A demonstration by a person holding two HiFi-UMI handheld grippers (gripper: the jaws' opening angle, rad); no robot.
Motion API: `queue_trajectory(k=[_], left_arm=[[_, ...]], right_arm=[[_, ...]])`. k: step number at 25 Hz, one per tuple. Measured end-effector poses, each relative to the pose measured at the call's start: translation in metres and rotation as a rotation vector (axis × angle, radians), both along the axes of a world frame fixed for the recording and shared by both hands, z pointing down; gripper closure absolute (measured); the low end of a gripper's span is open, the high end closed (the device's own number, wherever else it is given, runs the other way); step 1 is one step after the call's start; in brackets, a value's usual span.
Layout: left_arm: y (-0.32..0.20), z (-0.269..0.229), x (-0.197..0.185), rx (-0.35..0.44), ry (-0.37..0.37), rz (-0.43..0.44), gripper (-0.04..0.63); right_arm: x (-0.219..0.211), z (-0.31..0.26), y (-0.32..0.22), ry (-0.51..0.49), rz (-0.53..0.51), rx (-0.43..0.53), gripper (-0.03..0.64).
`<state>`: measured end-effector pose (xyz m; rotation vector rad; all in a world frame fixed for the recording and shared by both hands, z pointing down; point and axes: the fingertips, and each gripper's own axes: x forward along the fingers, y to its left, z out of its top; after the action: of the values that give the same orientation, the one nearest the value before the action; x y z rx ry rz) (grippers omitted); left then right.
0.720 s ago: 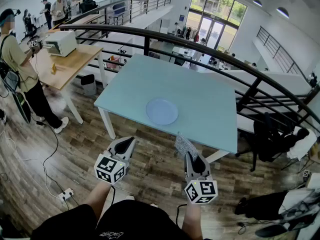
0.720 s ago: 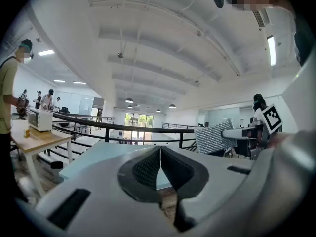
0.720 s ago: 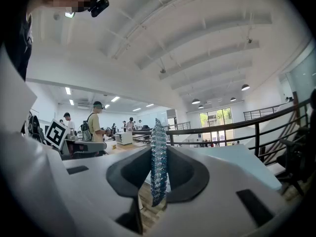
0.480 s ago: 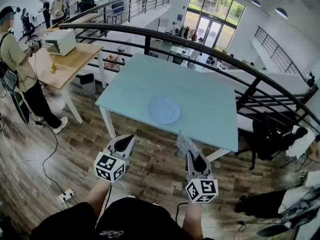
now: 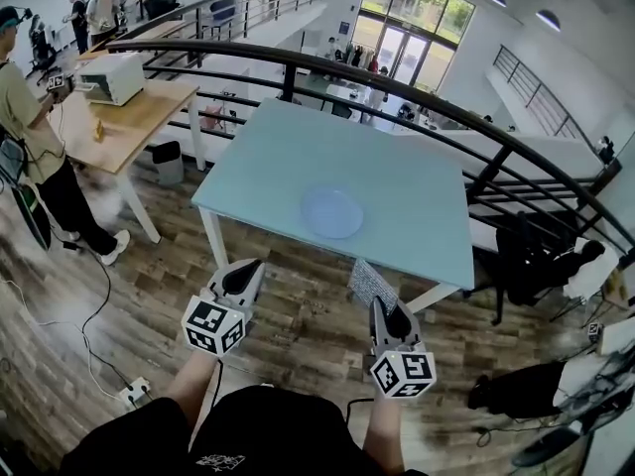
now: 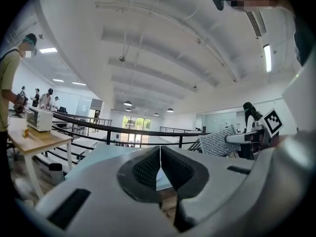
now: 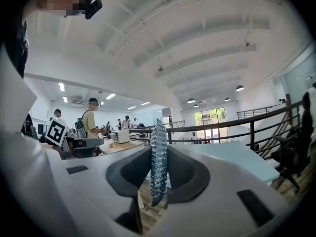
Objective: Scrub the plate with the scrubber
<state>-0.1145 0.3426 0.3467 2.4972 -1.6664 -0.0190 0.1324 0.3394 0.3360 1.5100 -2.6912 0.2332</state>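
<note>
A pale blue plate (image 5: 332,212) lies flat near the front of the light blue table (image 5: 298,157). My right gripper (image 5: 382,303) is held level in front of the table's near edge, shut on a flat silvery scrubber (image 5: 371,284) that stands edge-on between its jaws (image 7: 158,163). My left gripper (image 5: 248,271) is beside it on the left, shut with nothing between its jaws (image 6: 160,168). Both grippers are short of the table, above the wooden floor. The left gripper view also catches the scrubber (image 6: 216,142) at the right.
A black curved railing (image 5: 397,92) runs behind the table. A wooden desk (image 5: 119,117) with a white box stands at the left, with a person (image 5: 35,137) beside it. Dark chairs (image 5: 546,266) sit at the right. A cable lies across the floor (image 5: 89,305).
The view has shifted slightly toward the table; the plate sits a little higher and to the right in the picture. Both grippers keep their pose and the scrubber stays held.
</note>
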Motion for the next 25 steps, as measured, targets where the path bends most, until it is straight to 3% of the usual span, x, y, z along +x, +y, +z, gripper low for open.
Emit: queue_trajectory(k=[13,25], left_arm=[[0.000,0.028,-0.035,-0.064,-0.001,-0.022,0.583],[-0.081,0.035,-0.031,-0.087,-0.002,-0.048,0.586]], right_arm=[[-0.013,0.011,-0.007,-0.019,0.067,-0.038,0.529],[-0.013,0.026,-0.103,-0.048,0.014,-0.067,0.529]])
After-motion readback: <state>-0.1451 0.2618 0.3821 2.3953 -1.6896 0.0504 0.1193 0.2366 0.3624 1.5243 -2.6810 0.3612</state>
